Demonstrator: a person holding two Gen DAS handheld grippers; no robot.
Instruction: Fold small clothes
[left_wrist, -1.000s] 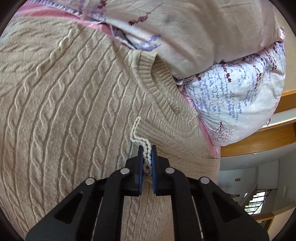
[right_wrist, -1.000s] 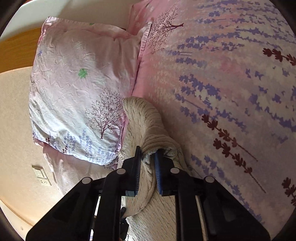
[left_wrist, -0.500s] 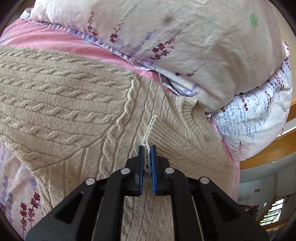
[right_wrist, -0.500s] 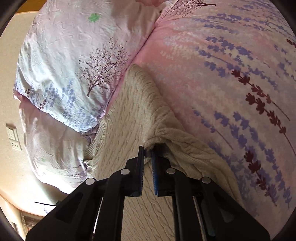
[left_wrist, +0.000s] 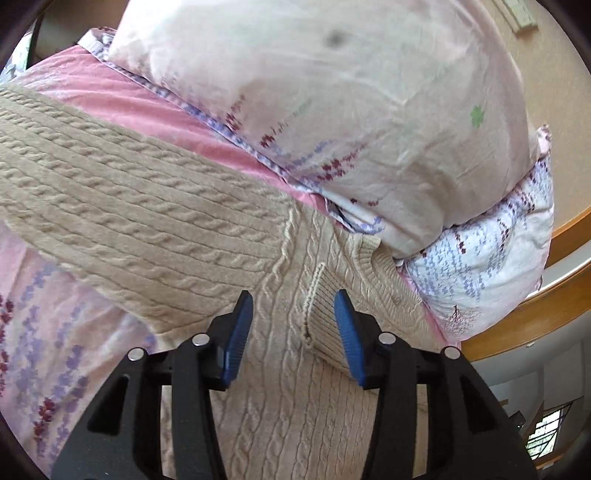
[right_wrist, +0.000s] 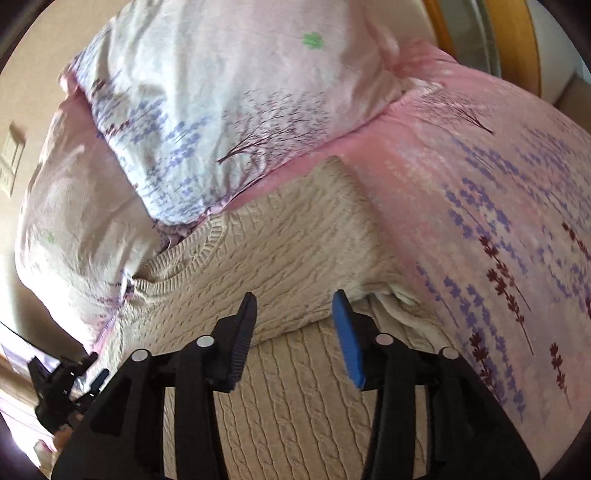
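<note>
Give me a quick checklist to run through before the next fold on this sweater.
1. Left gripper let go: ok, jaws wide apart, cuff lying loose between them.
2. Right gripper let go: ok, jaws open, nothing pinched.
3. Sleeve laid across the sweater body: ok on the left side.
4. Right side folded flat: not ok, a bunched lump at the edge.
5. Collar away from the pillows: not ok, it touches them.
6. Hem lying straight: cannot tell, out of view.
</note>
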